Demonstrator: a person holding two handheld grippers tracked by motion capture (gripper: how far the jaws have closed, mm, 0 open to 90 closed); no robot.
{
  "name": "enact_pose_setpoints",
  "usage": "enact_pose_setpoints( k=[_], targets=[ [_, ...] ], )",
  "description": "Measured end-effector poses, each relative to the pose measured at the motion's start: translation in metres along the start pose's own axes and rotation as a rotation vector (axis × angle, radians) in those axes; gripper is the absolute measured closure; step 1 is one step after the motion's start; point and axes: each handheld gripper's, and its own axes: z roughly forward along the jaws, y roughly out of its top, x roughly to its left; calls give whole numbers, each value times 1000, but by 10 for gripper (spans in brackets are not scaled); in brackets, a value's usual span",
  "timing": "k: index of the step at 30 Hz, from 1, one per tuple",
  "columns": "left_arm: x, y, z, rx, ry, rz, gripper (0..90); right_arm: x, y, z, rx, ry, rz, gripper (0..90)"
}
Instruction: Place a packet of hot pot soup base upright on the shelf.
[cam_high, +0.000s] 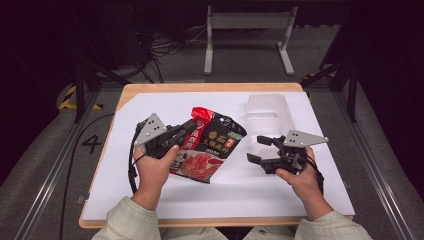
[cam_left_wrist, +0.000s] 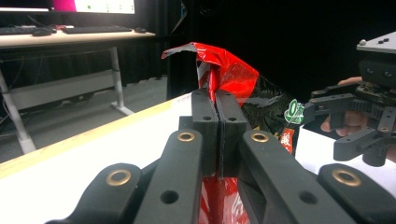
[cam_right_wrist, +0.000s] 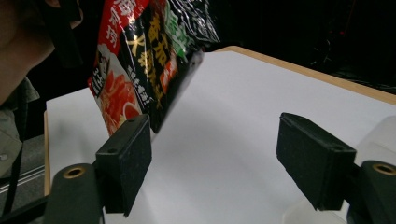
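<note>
A red and black food packet (cam_high: 210, 145) with a picture of red food is held up off the white sheet at its torn red top corner. My left gripper (cam_high: 192, 125) is shut on that corner, and in the left gripper view the jaws (cam_left_wrist: 218, 112) press together on the red foil (cam_left_wrist: 224, 70). My right gripper (cam_high: 256, 148) stands open to the packet's right, with nothing between its jaws. In the right gripper view the packet (cam_right_wrist: 144, 60) hangs tilted above and beyond the left jaw of the gripper (cam_right_wrist: 215, 154). The left gripper view shows the right gripper (cam_left_wrist: 324, 129) beyond the packet.
A clear plastic tray (cam_high: 267, 112) lies on the white sheet (cam_high: 160, 107) behind the right gripper, its edge visible (cam_right_wrist: 383, 135) by the right jaw. The sheet covers a wooden table (cam_high: 210, 87). A metal stand (cam_high: 247, 22) sits on the floor beyond.
</note>
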Motion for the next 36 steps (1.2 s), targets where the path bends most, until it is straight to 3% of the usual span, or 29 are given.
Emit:
enact_pose_setpoints(
  k=[10, 19, 28, 36],
  targets=[
    [-9, -2, 4, -2, -69, 20, 886, 8, 5, 21, -9, 53, -12, 265],
    [-15, -4, 4, -2, -74, 22, 886, 13, 4, 40, 6, 62, -36, 266],
    [-15, -6, 4, -15, -90, 20, 885, 17, 4, 56, -13, 134, 0, 267],
    [-16, -7, 6, -8, -97, 19, 884, 20, 3, 62, -8, 156, -12, 347]
  ],
)
